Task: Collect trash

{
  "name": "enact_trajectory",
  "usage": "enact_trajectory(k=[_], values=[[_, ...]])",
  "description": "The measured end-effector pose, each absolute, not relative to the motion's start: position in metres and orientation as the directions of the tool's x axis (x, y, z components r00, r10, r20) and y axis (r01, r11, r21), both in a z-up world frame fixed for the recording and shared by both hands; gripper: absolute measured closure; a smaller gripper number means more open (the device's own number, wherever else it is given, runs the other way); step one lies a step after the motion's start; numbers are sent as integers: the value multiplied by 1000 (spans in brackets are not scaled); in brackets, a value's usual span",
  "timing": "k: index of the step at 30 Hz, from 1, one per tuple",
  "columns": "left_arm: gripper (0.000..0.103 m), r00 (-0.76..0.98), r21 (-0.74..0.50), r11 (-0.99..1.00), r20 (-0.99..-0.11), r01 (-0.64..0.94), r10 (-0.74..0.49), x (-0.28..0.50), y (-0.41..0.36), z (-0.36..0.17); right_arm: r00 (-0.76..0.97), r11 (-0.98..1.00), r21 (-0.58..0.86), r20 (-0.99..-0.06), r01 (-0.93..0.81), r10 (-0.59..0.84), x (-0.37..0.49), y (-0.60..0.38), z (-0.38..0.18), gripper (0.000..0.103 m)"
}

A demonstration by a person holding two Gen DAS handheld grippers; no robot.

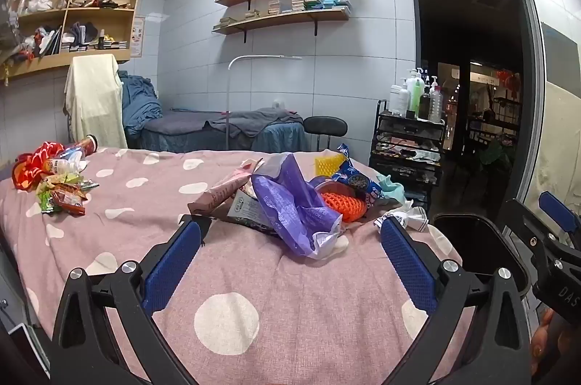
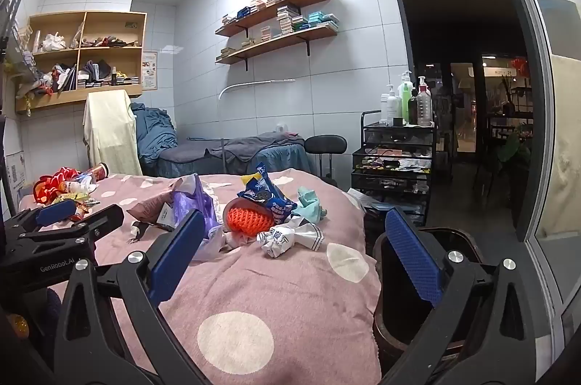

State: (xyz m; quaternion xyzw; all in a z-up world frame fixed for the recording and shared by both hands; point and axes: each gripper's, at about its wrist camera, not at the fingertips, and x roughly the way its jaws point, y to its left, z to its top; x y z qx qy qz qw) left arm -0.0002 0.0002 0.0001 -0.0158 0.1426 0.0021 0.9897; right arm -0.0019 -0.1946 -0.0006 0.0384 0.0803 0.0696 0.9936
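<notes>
We are at the very start, by the look of it. Both our left gripper (image 1: pixel 290 239) and right gripper (image 2: pixel 301 250) have their fingers spread wide and hold nothing. All the trash lies on the pink spotted bed (image 1: pixel 225 276): a near heap with a purple plastic bag (image 1: pixel 294 210), an orange mesh piece (image 2: pixel 248 218), a blue snack wrapper (image 2: pixel 267 194) and crumpled white paper (image 2: pixel 290 236), and a second pile of wrappers (image 1: pixel 61 192) well apart at the far left. The dark bin (image 2: pixel 395 305) stands just beside the bed's right edge; we see nothing in the part of it in view. Everything remains to be collected.
</notes>
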Motion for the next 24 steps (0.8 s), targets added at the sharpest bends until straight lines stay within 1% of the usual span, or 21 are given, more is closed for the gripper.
enact_trajectory(k=[24], values=[[5, 959, -24, 1000, -283, -7, 0, -2, 7, 0, 977, 987, 88, -156, -131, 144, -2, -194, -1, 5]])
